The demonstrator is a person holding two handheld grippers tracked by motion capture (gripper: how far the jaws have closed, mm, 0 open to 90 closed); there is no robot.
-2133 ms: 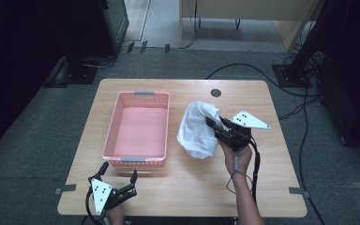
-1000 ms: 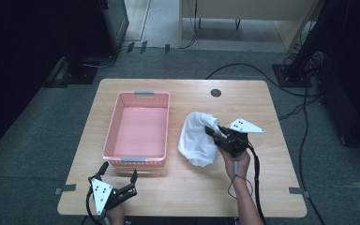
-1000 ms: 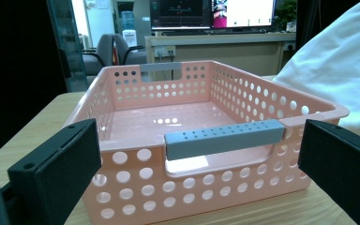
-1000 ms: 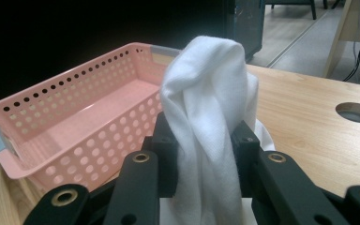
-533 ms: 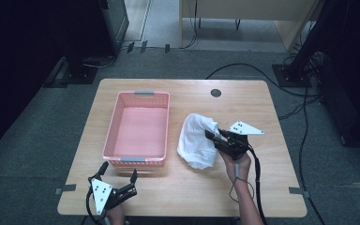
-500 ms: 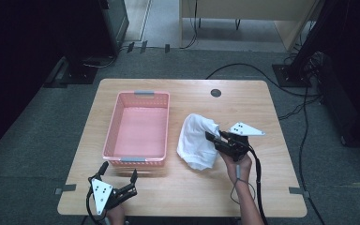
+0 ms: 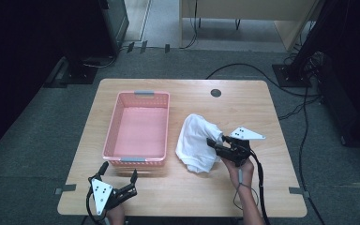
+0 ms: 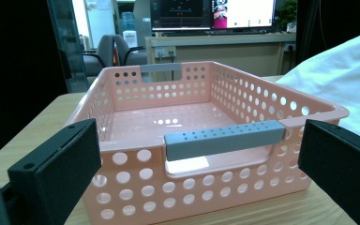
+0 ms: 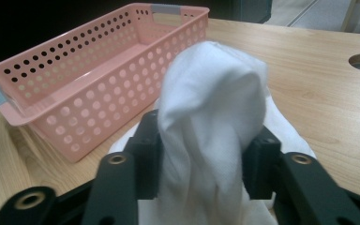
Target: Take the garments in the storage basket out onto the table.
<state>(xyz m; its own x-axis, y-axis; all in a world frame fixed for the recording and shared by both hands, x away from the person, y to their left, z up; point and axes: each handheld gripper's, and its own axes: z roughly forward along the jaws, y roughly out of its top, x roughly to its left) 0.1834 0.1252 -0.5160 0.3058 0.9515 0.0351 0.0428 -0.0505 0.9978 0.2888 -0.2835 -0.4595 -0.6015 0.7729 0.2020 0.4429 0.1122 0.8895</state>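
Wooden table (image 7: 187, 98) is carrying everything I'm working over. My right gripper (image 9: 201, 154), jaws just opening, is straddling a white cloth (image 9: 211, 122) whose bunched fold is hiding the pads' contact. My left gripper (image 8: 192, 154) is gaping wide before the pink basket (image 8: 136, 108), its own jaws partly cropped.

**No legible writing**

Nothing readable anywhere: no label, brand or number on the pink basket (image 7: 138, 129), the white cloth (image 7: 196, 143) or the wooden table (image 7: 243, 103). Lit monitors (image 8: 213, 13) behind the basket in the left gripper view, showing coloured content, too small and blurred to read.
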